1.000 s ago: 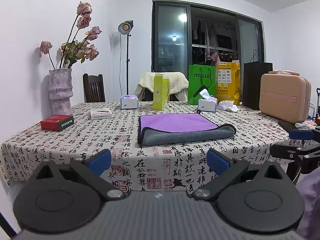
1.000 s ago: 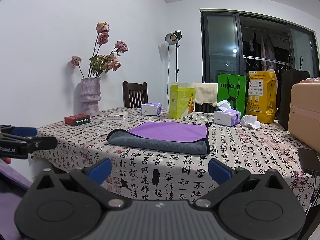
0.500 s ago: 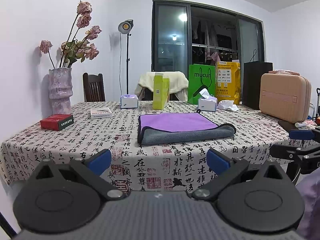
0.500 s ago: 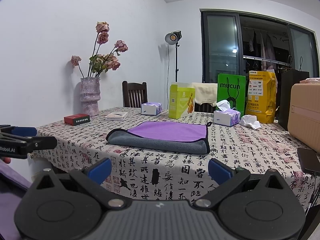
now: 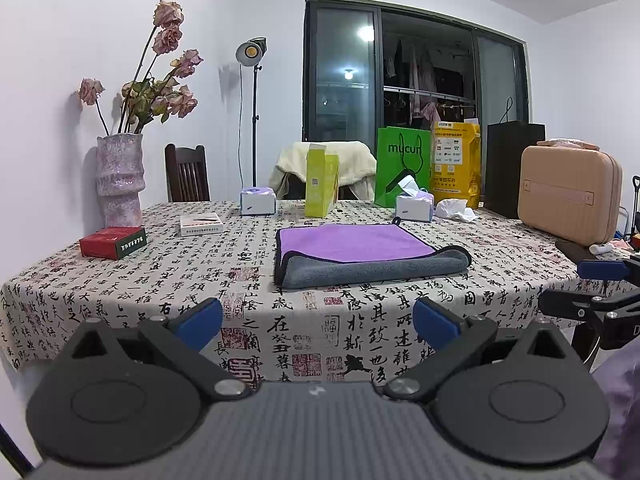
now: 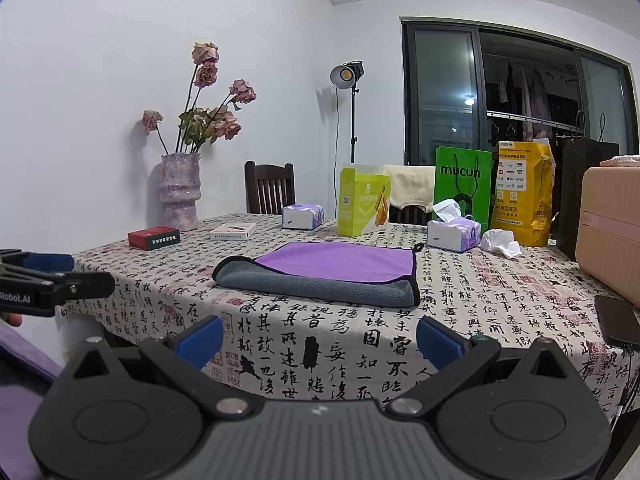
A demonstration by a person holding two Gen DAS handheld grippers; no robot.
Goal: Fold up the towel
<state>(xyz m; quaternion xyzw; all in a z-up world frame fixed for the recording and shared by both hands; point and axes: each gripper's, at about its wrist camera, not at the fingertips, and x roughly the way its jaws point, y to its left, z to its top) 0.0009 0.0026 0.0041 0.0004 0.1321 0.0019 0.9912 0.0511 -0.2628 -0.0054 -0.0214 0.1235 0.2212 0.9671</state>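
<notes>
Fingers (image 5: 198,318) of both the left gripper (image 5: 316,322) and right gripper (image 6: 318,338) are spread apart, empty, short of the surface (image 5: 168,276) where the towel (image 5: 360,254) lies folded (purple up); squarer folds likely need both near corners pinched evenly.

Each gripper is black plastic with a ribbed grey body. The left gripper (image 5: 318,322) has two round black discs, each with a raised circle, and two slanted black arms with a silver screw at the base. Its fingertips (image 5: 200,318) carry blue pads. The right gripper (image 6: 320,338) looks the same. At 9 o'clock in the right view, the other gripper shows white letters "Robot.AI", with a bit of skin (image 6: 12,320) under it and purple cloth (image 6: 24,364) below.
</notes>
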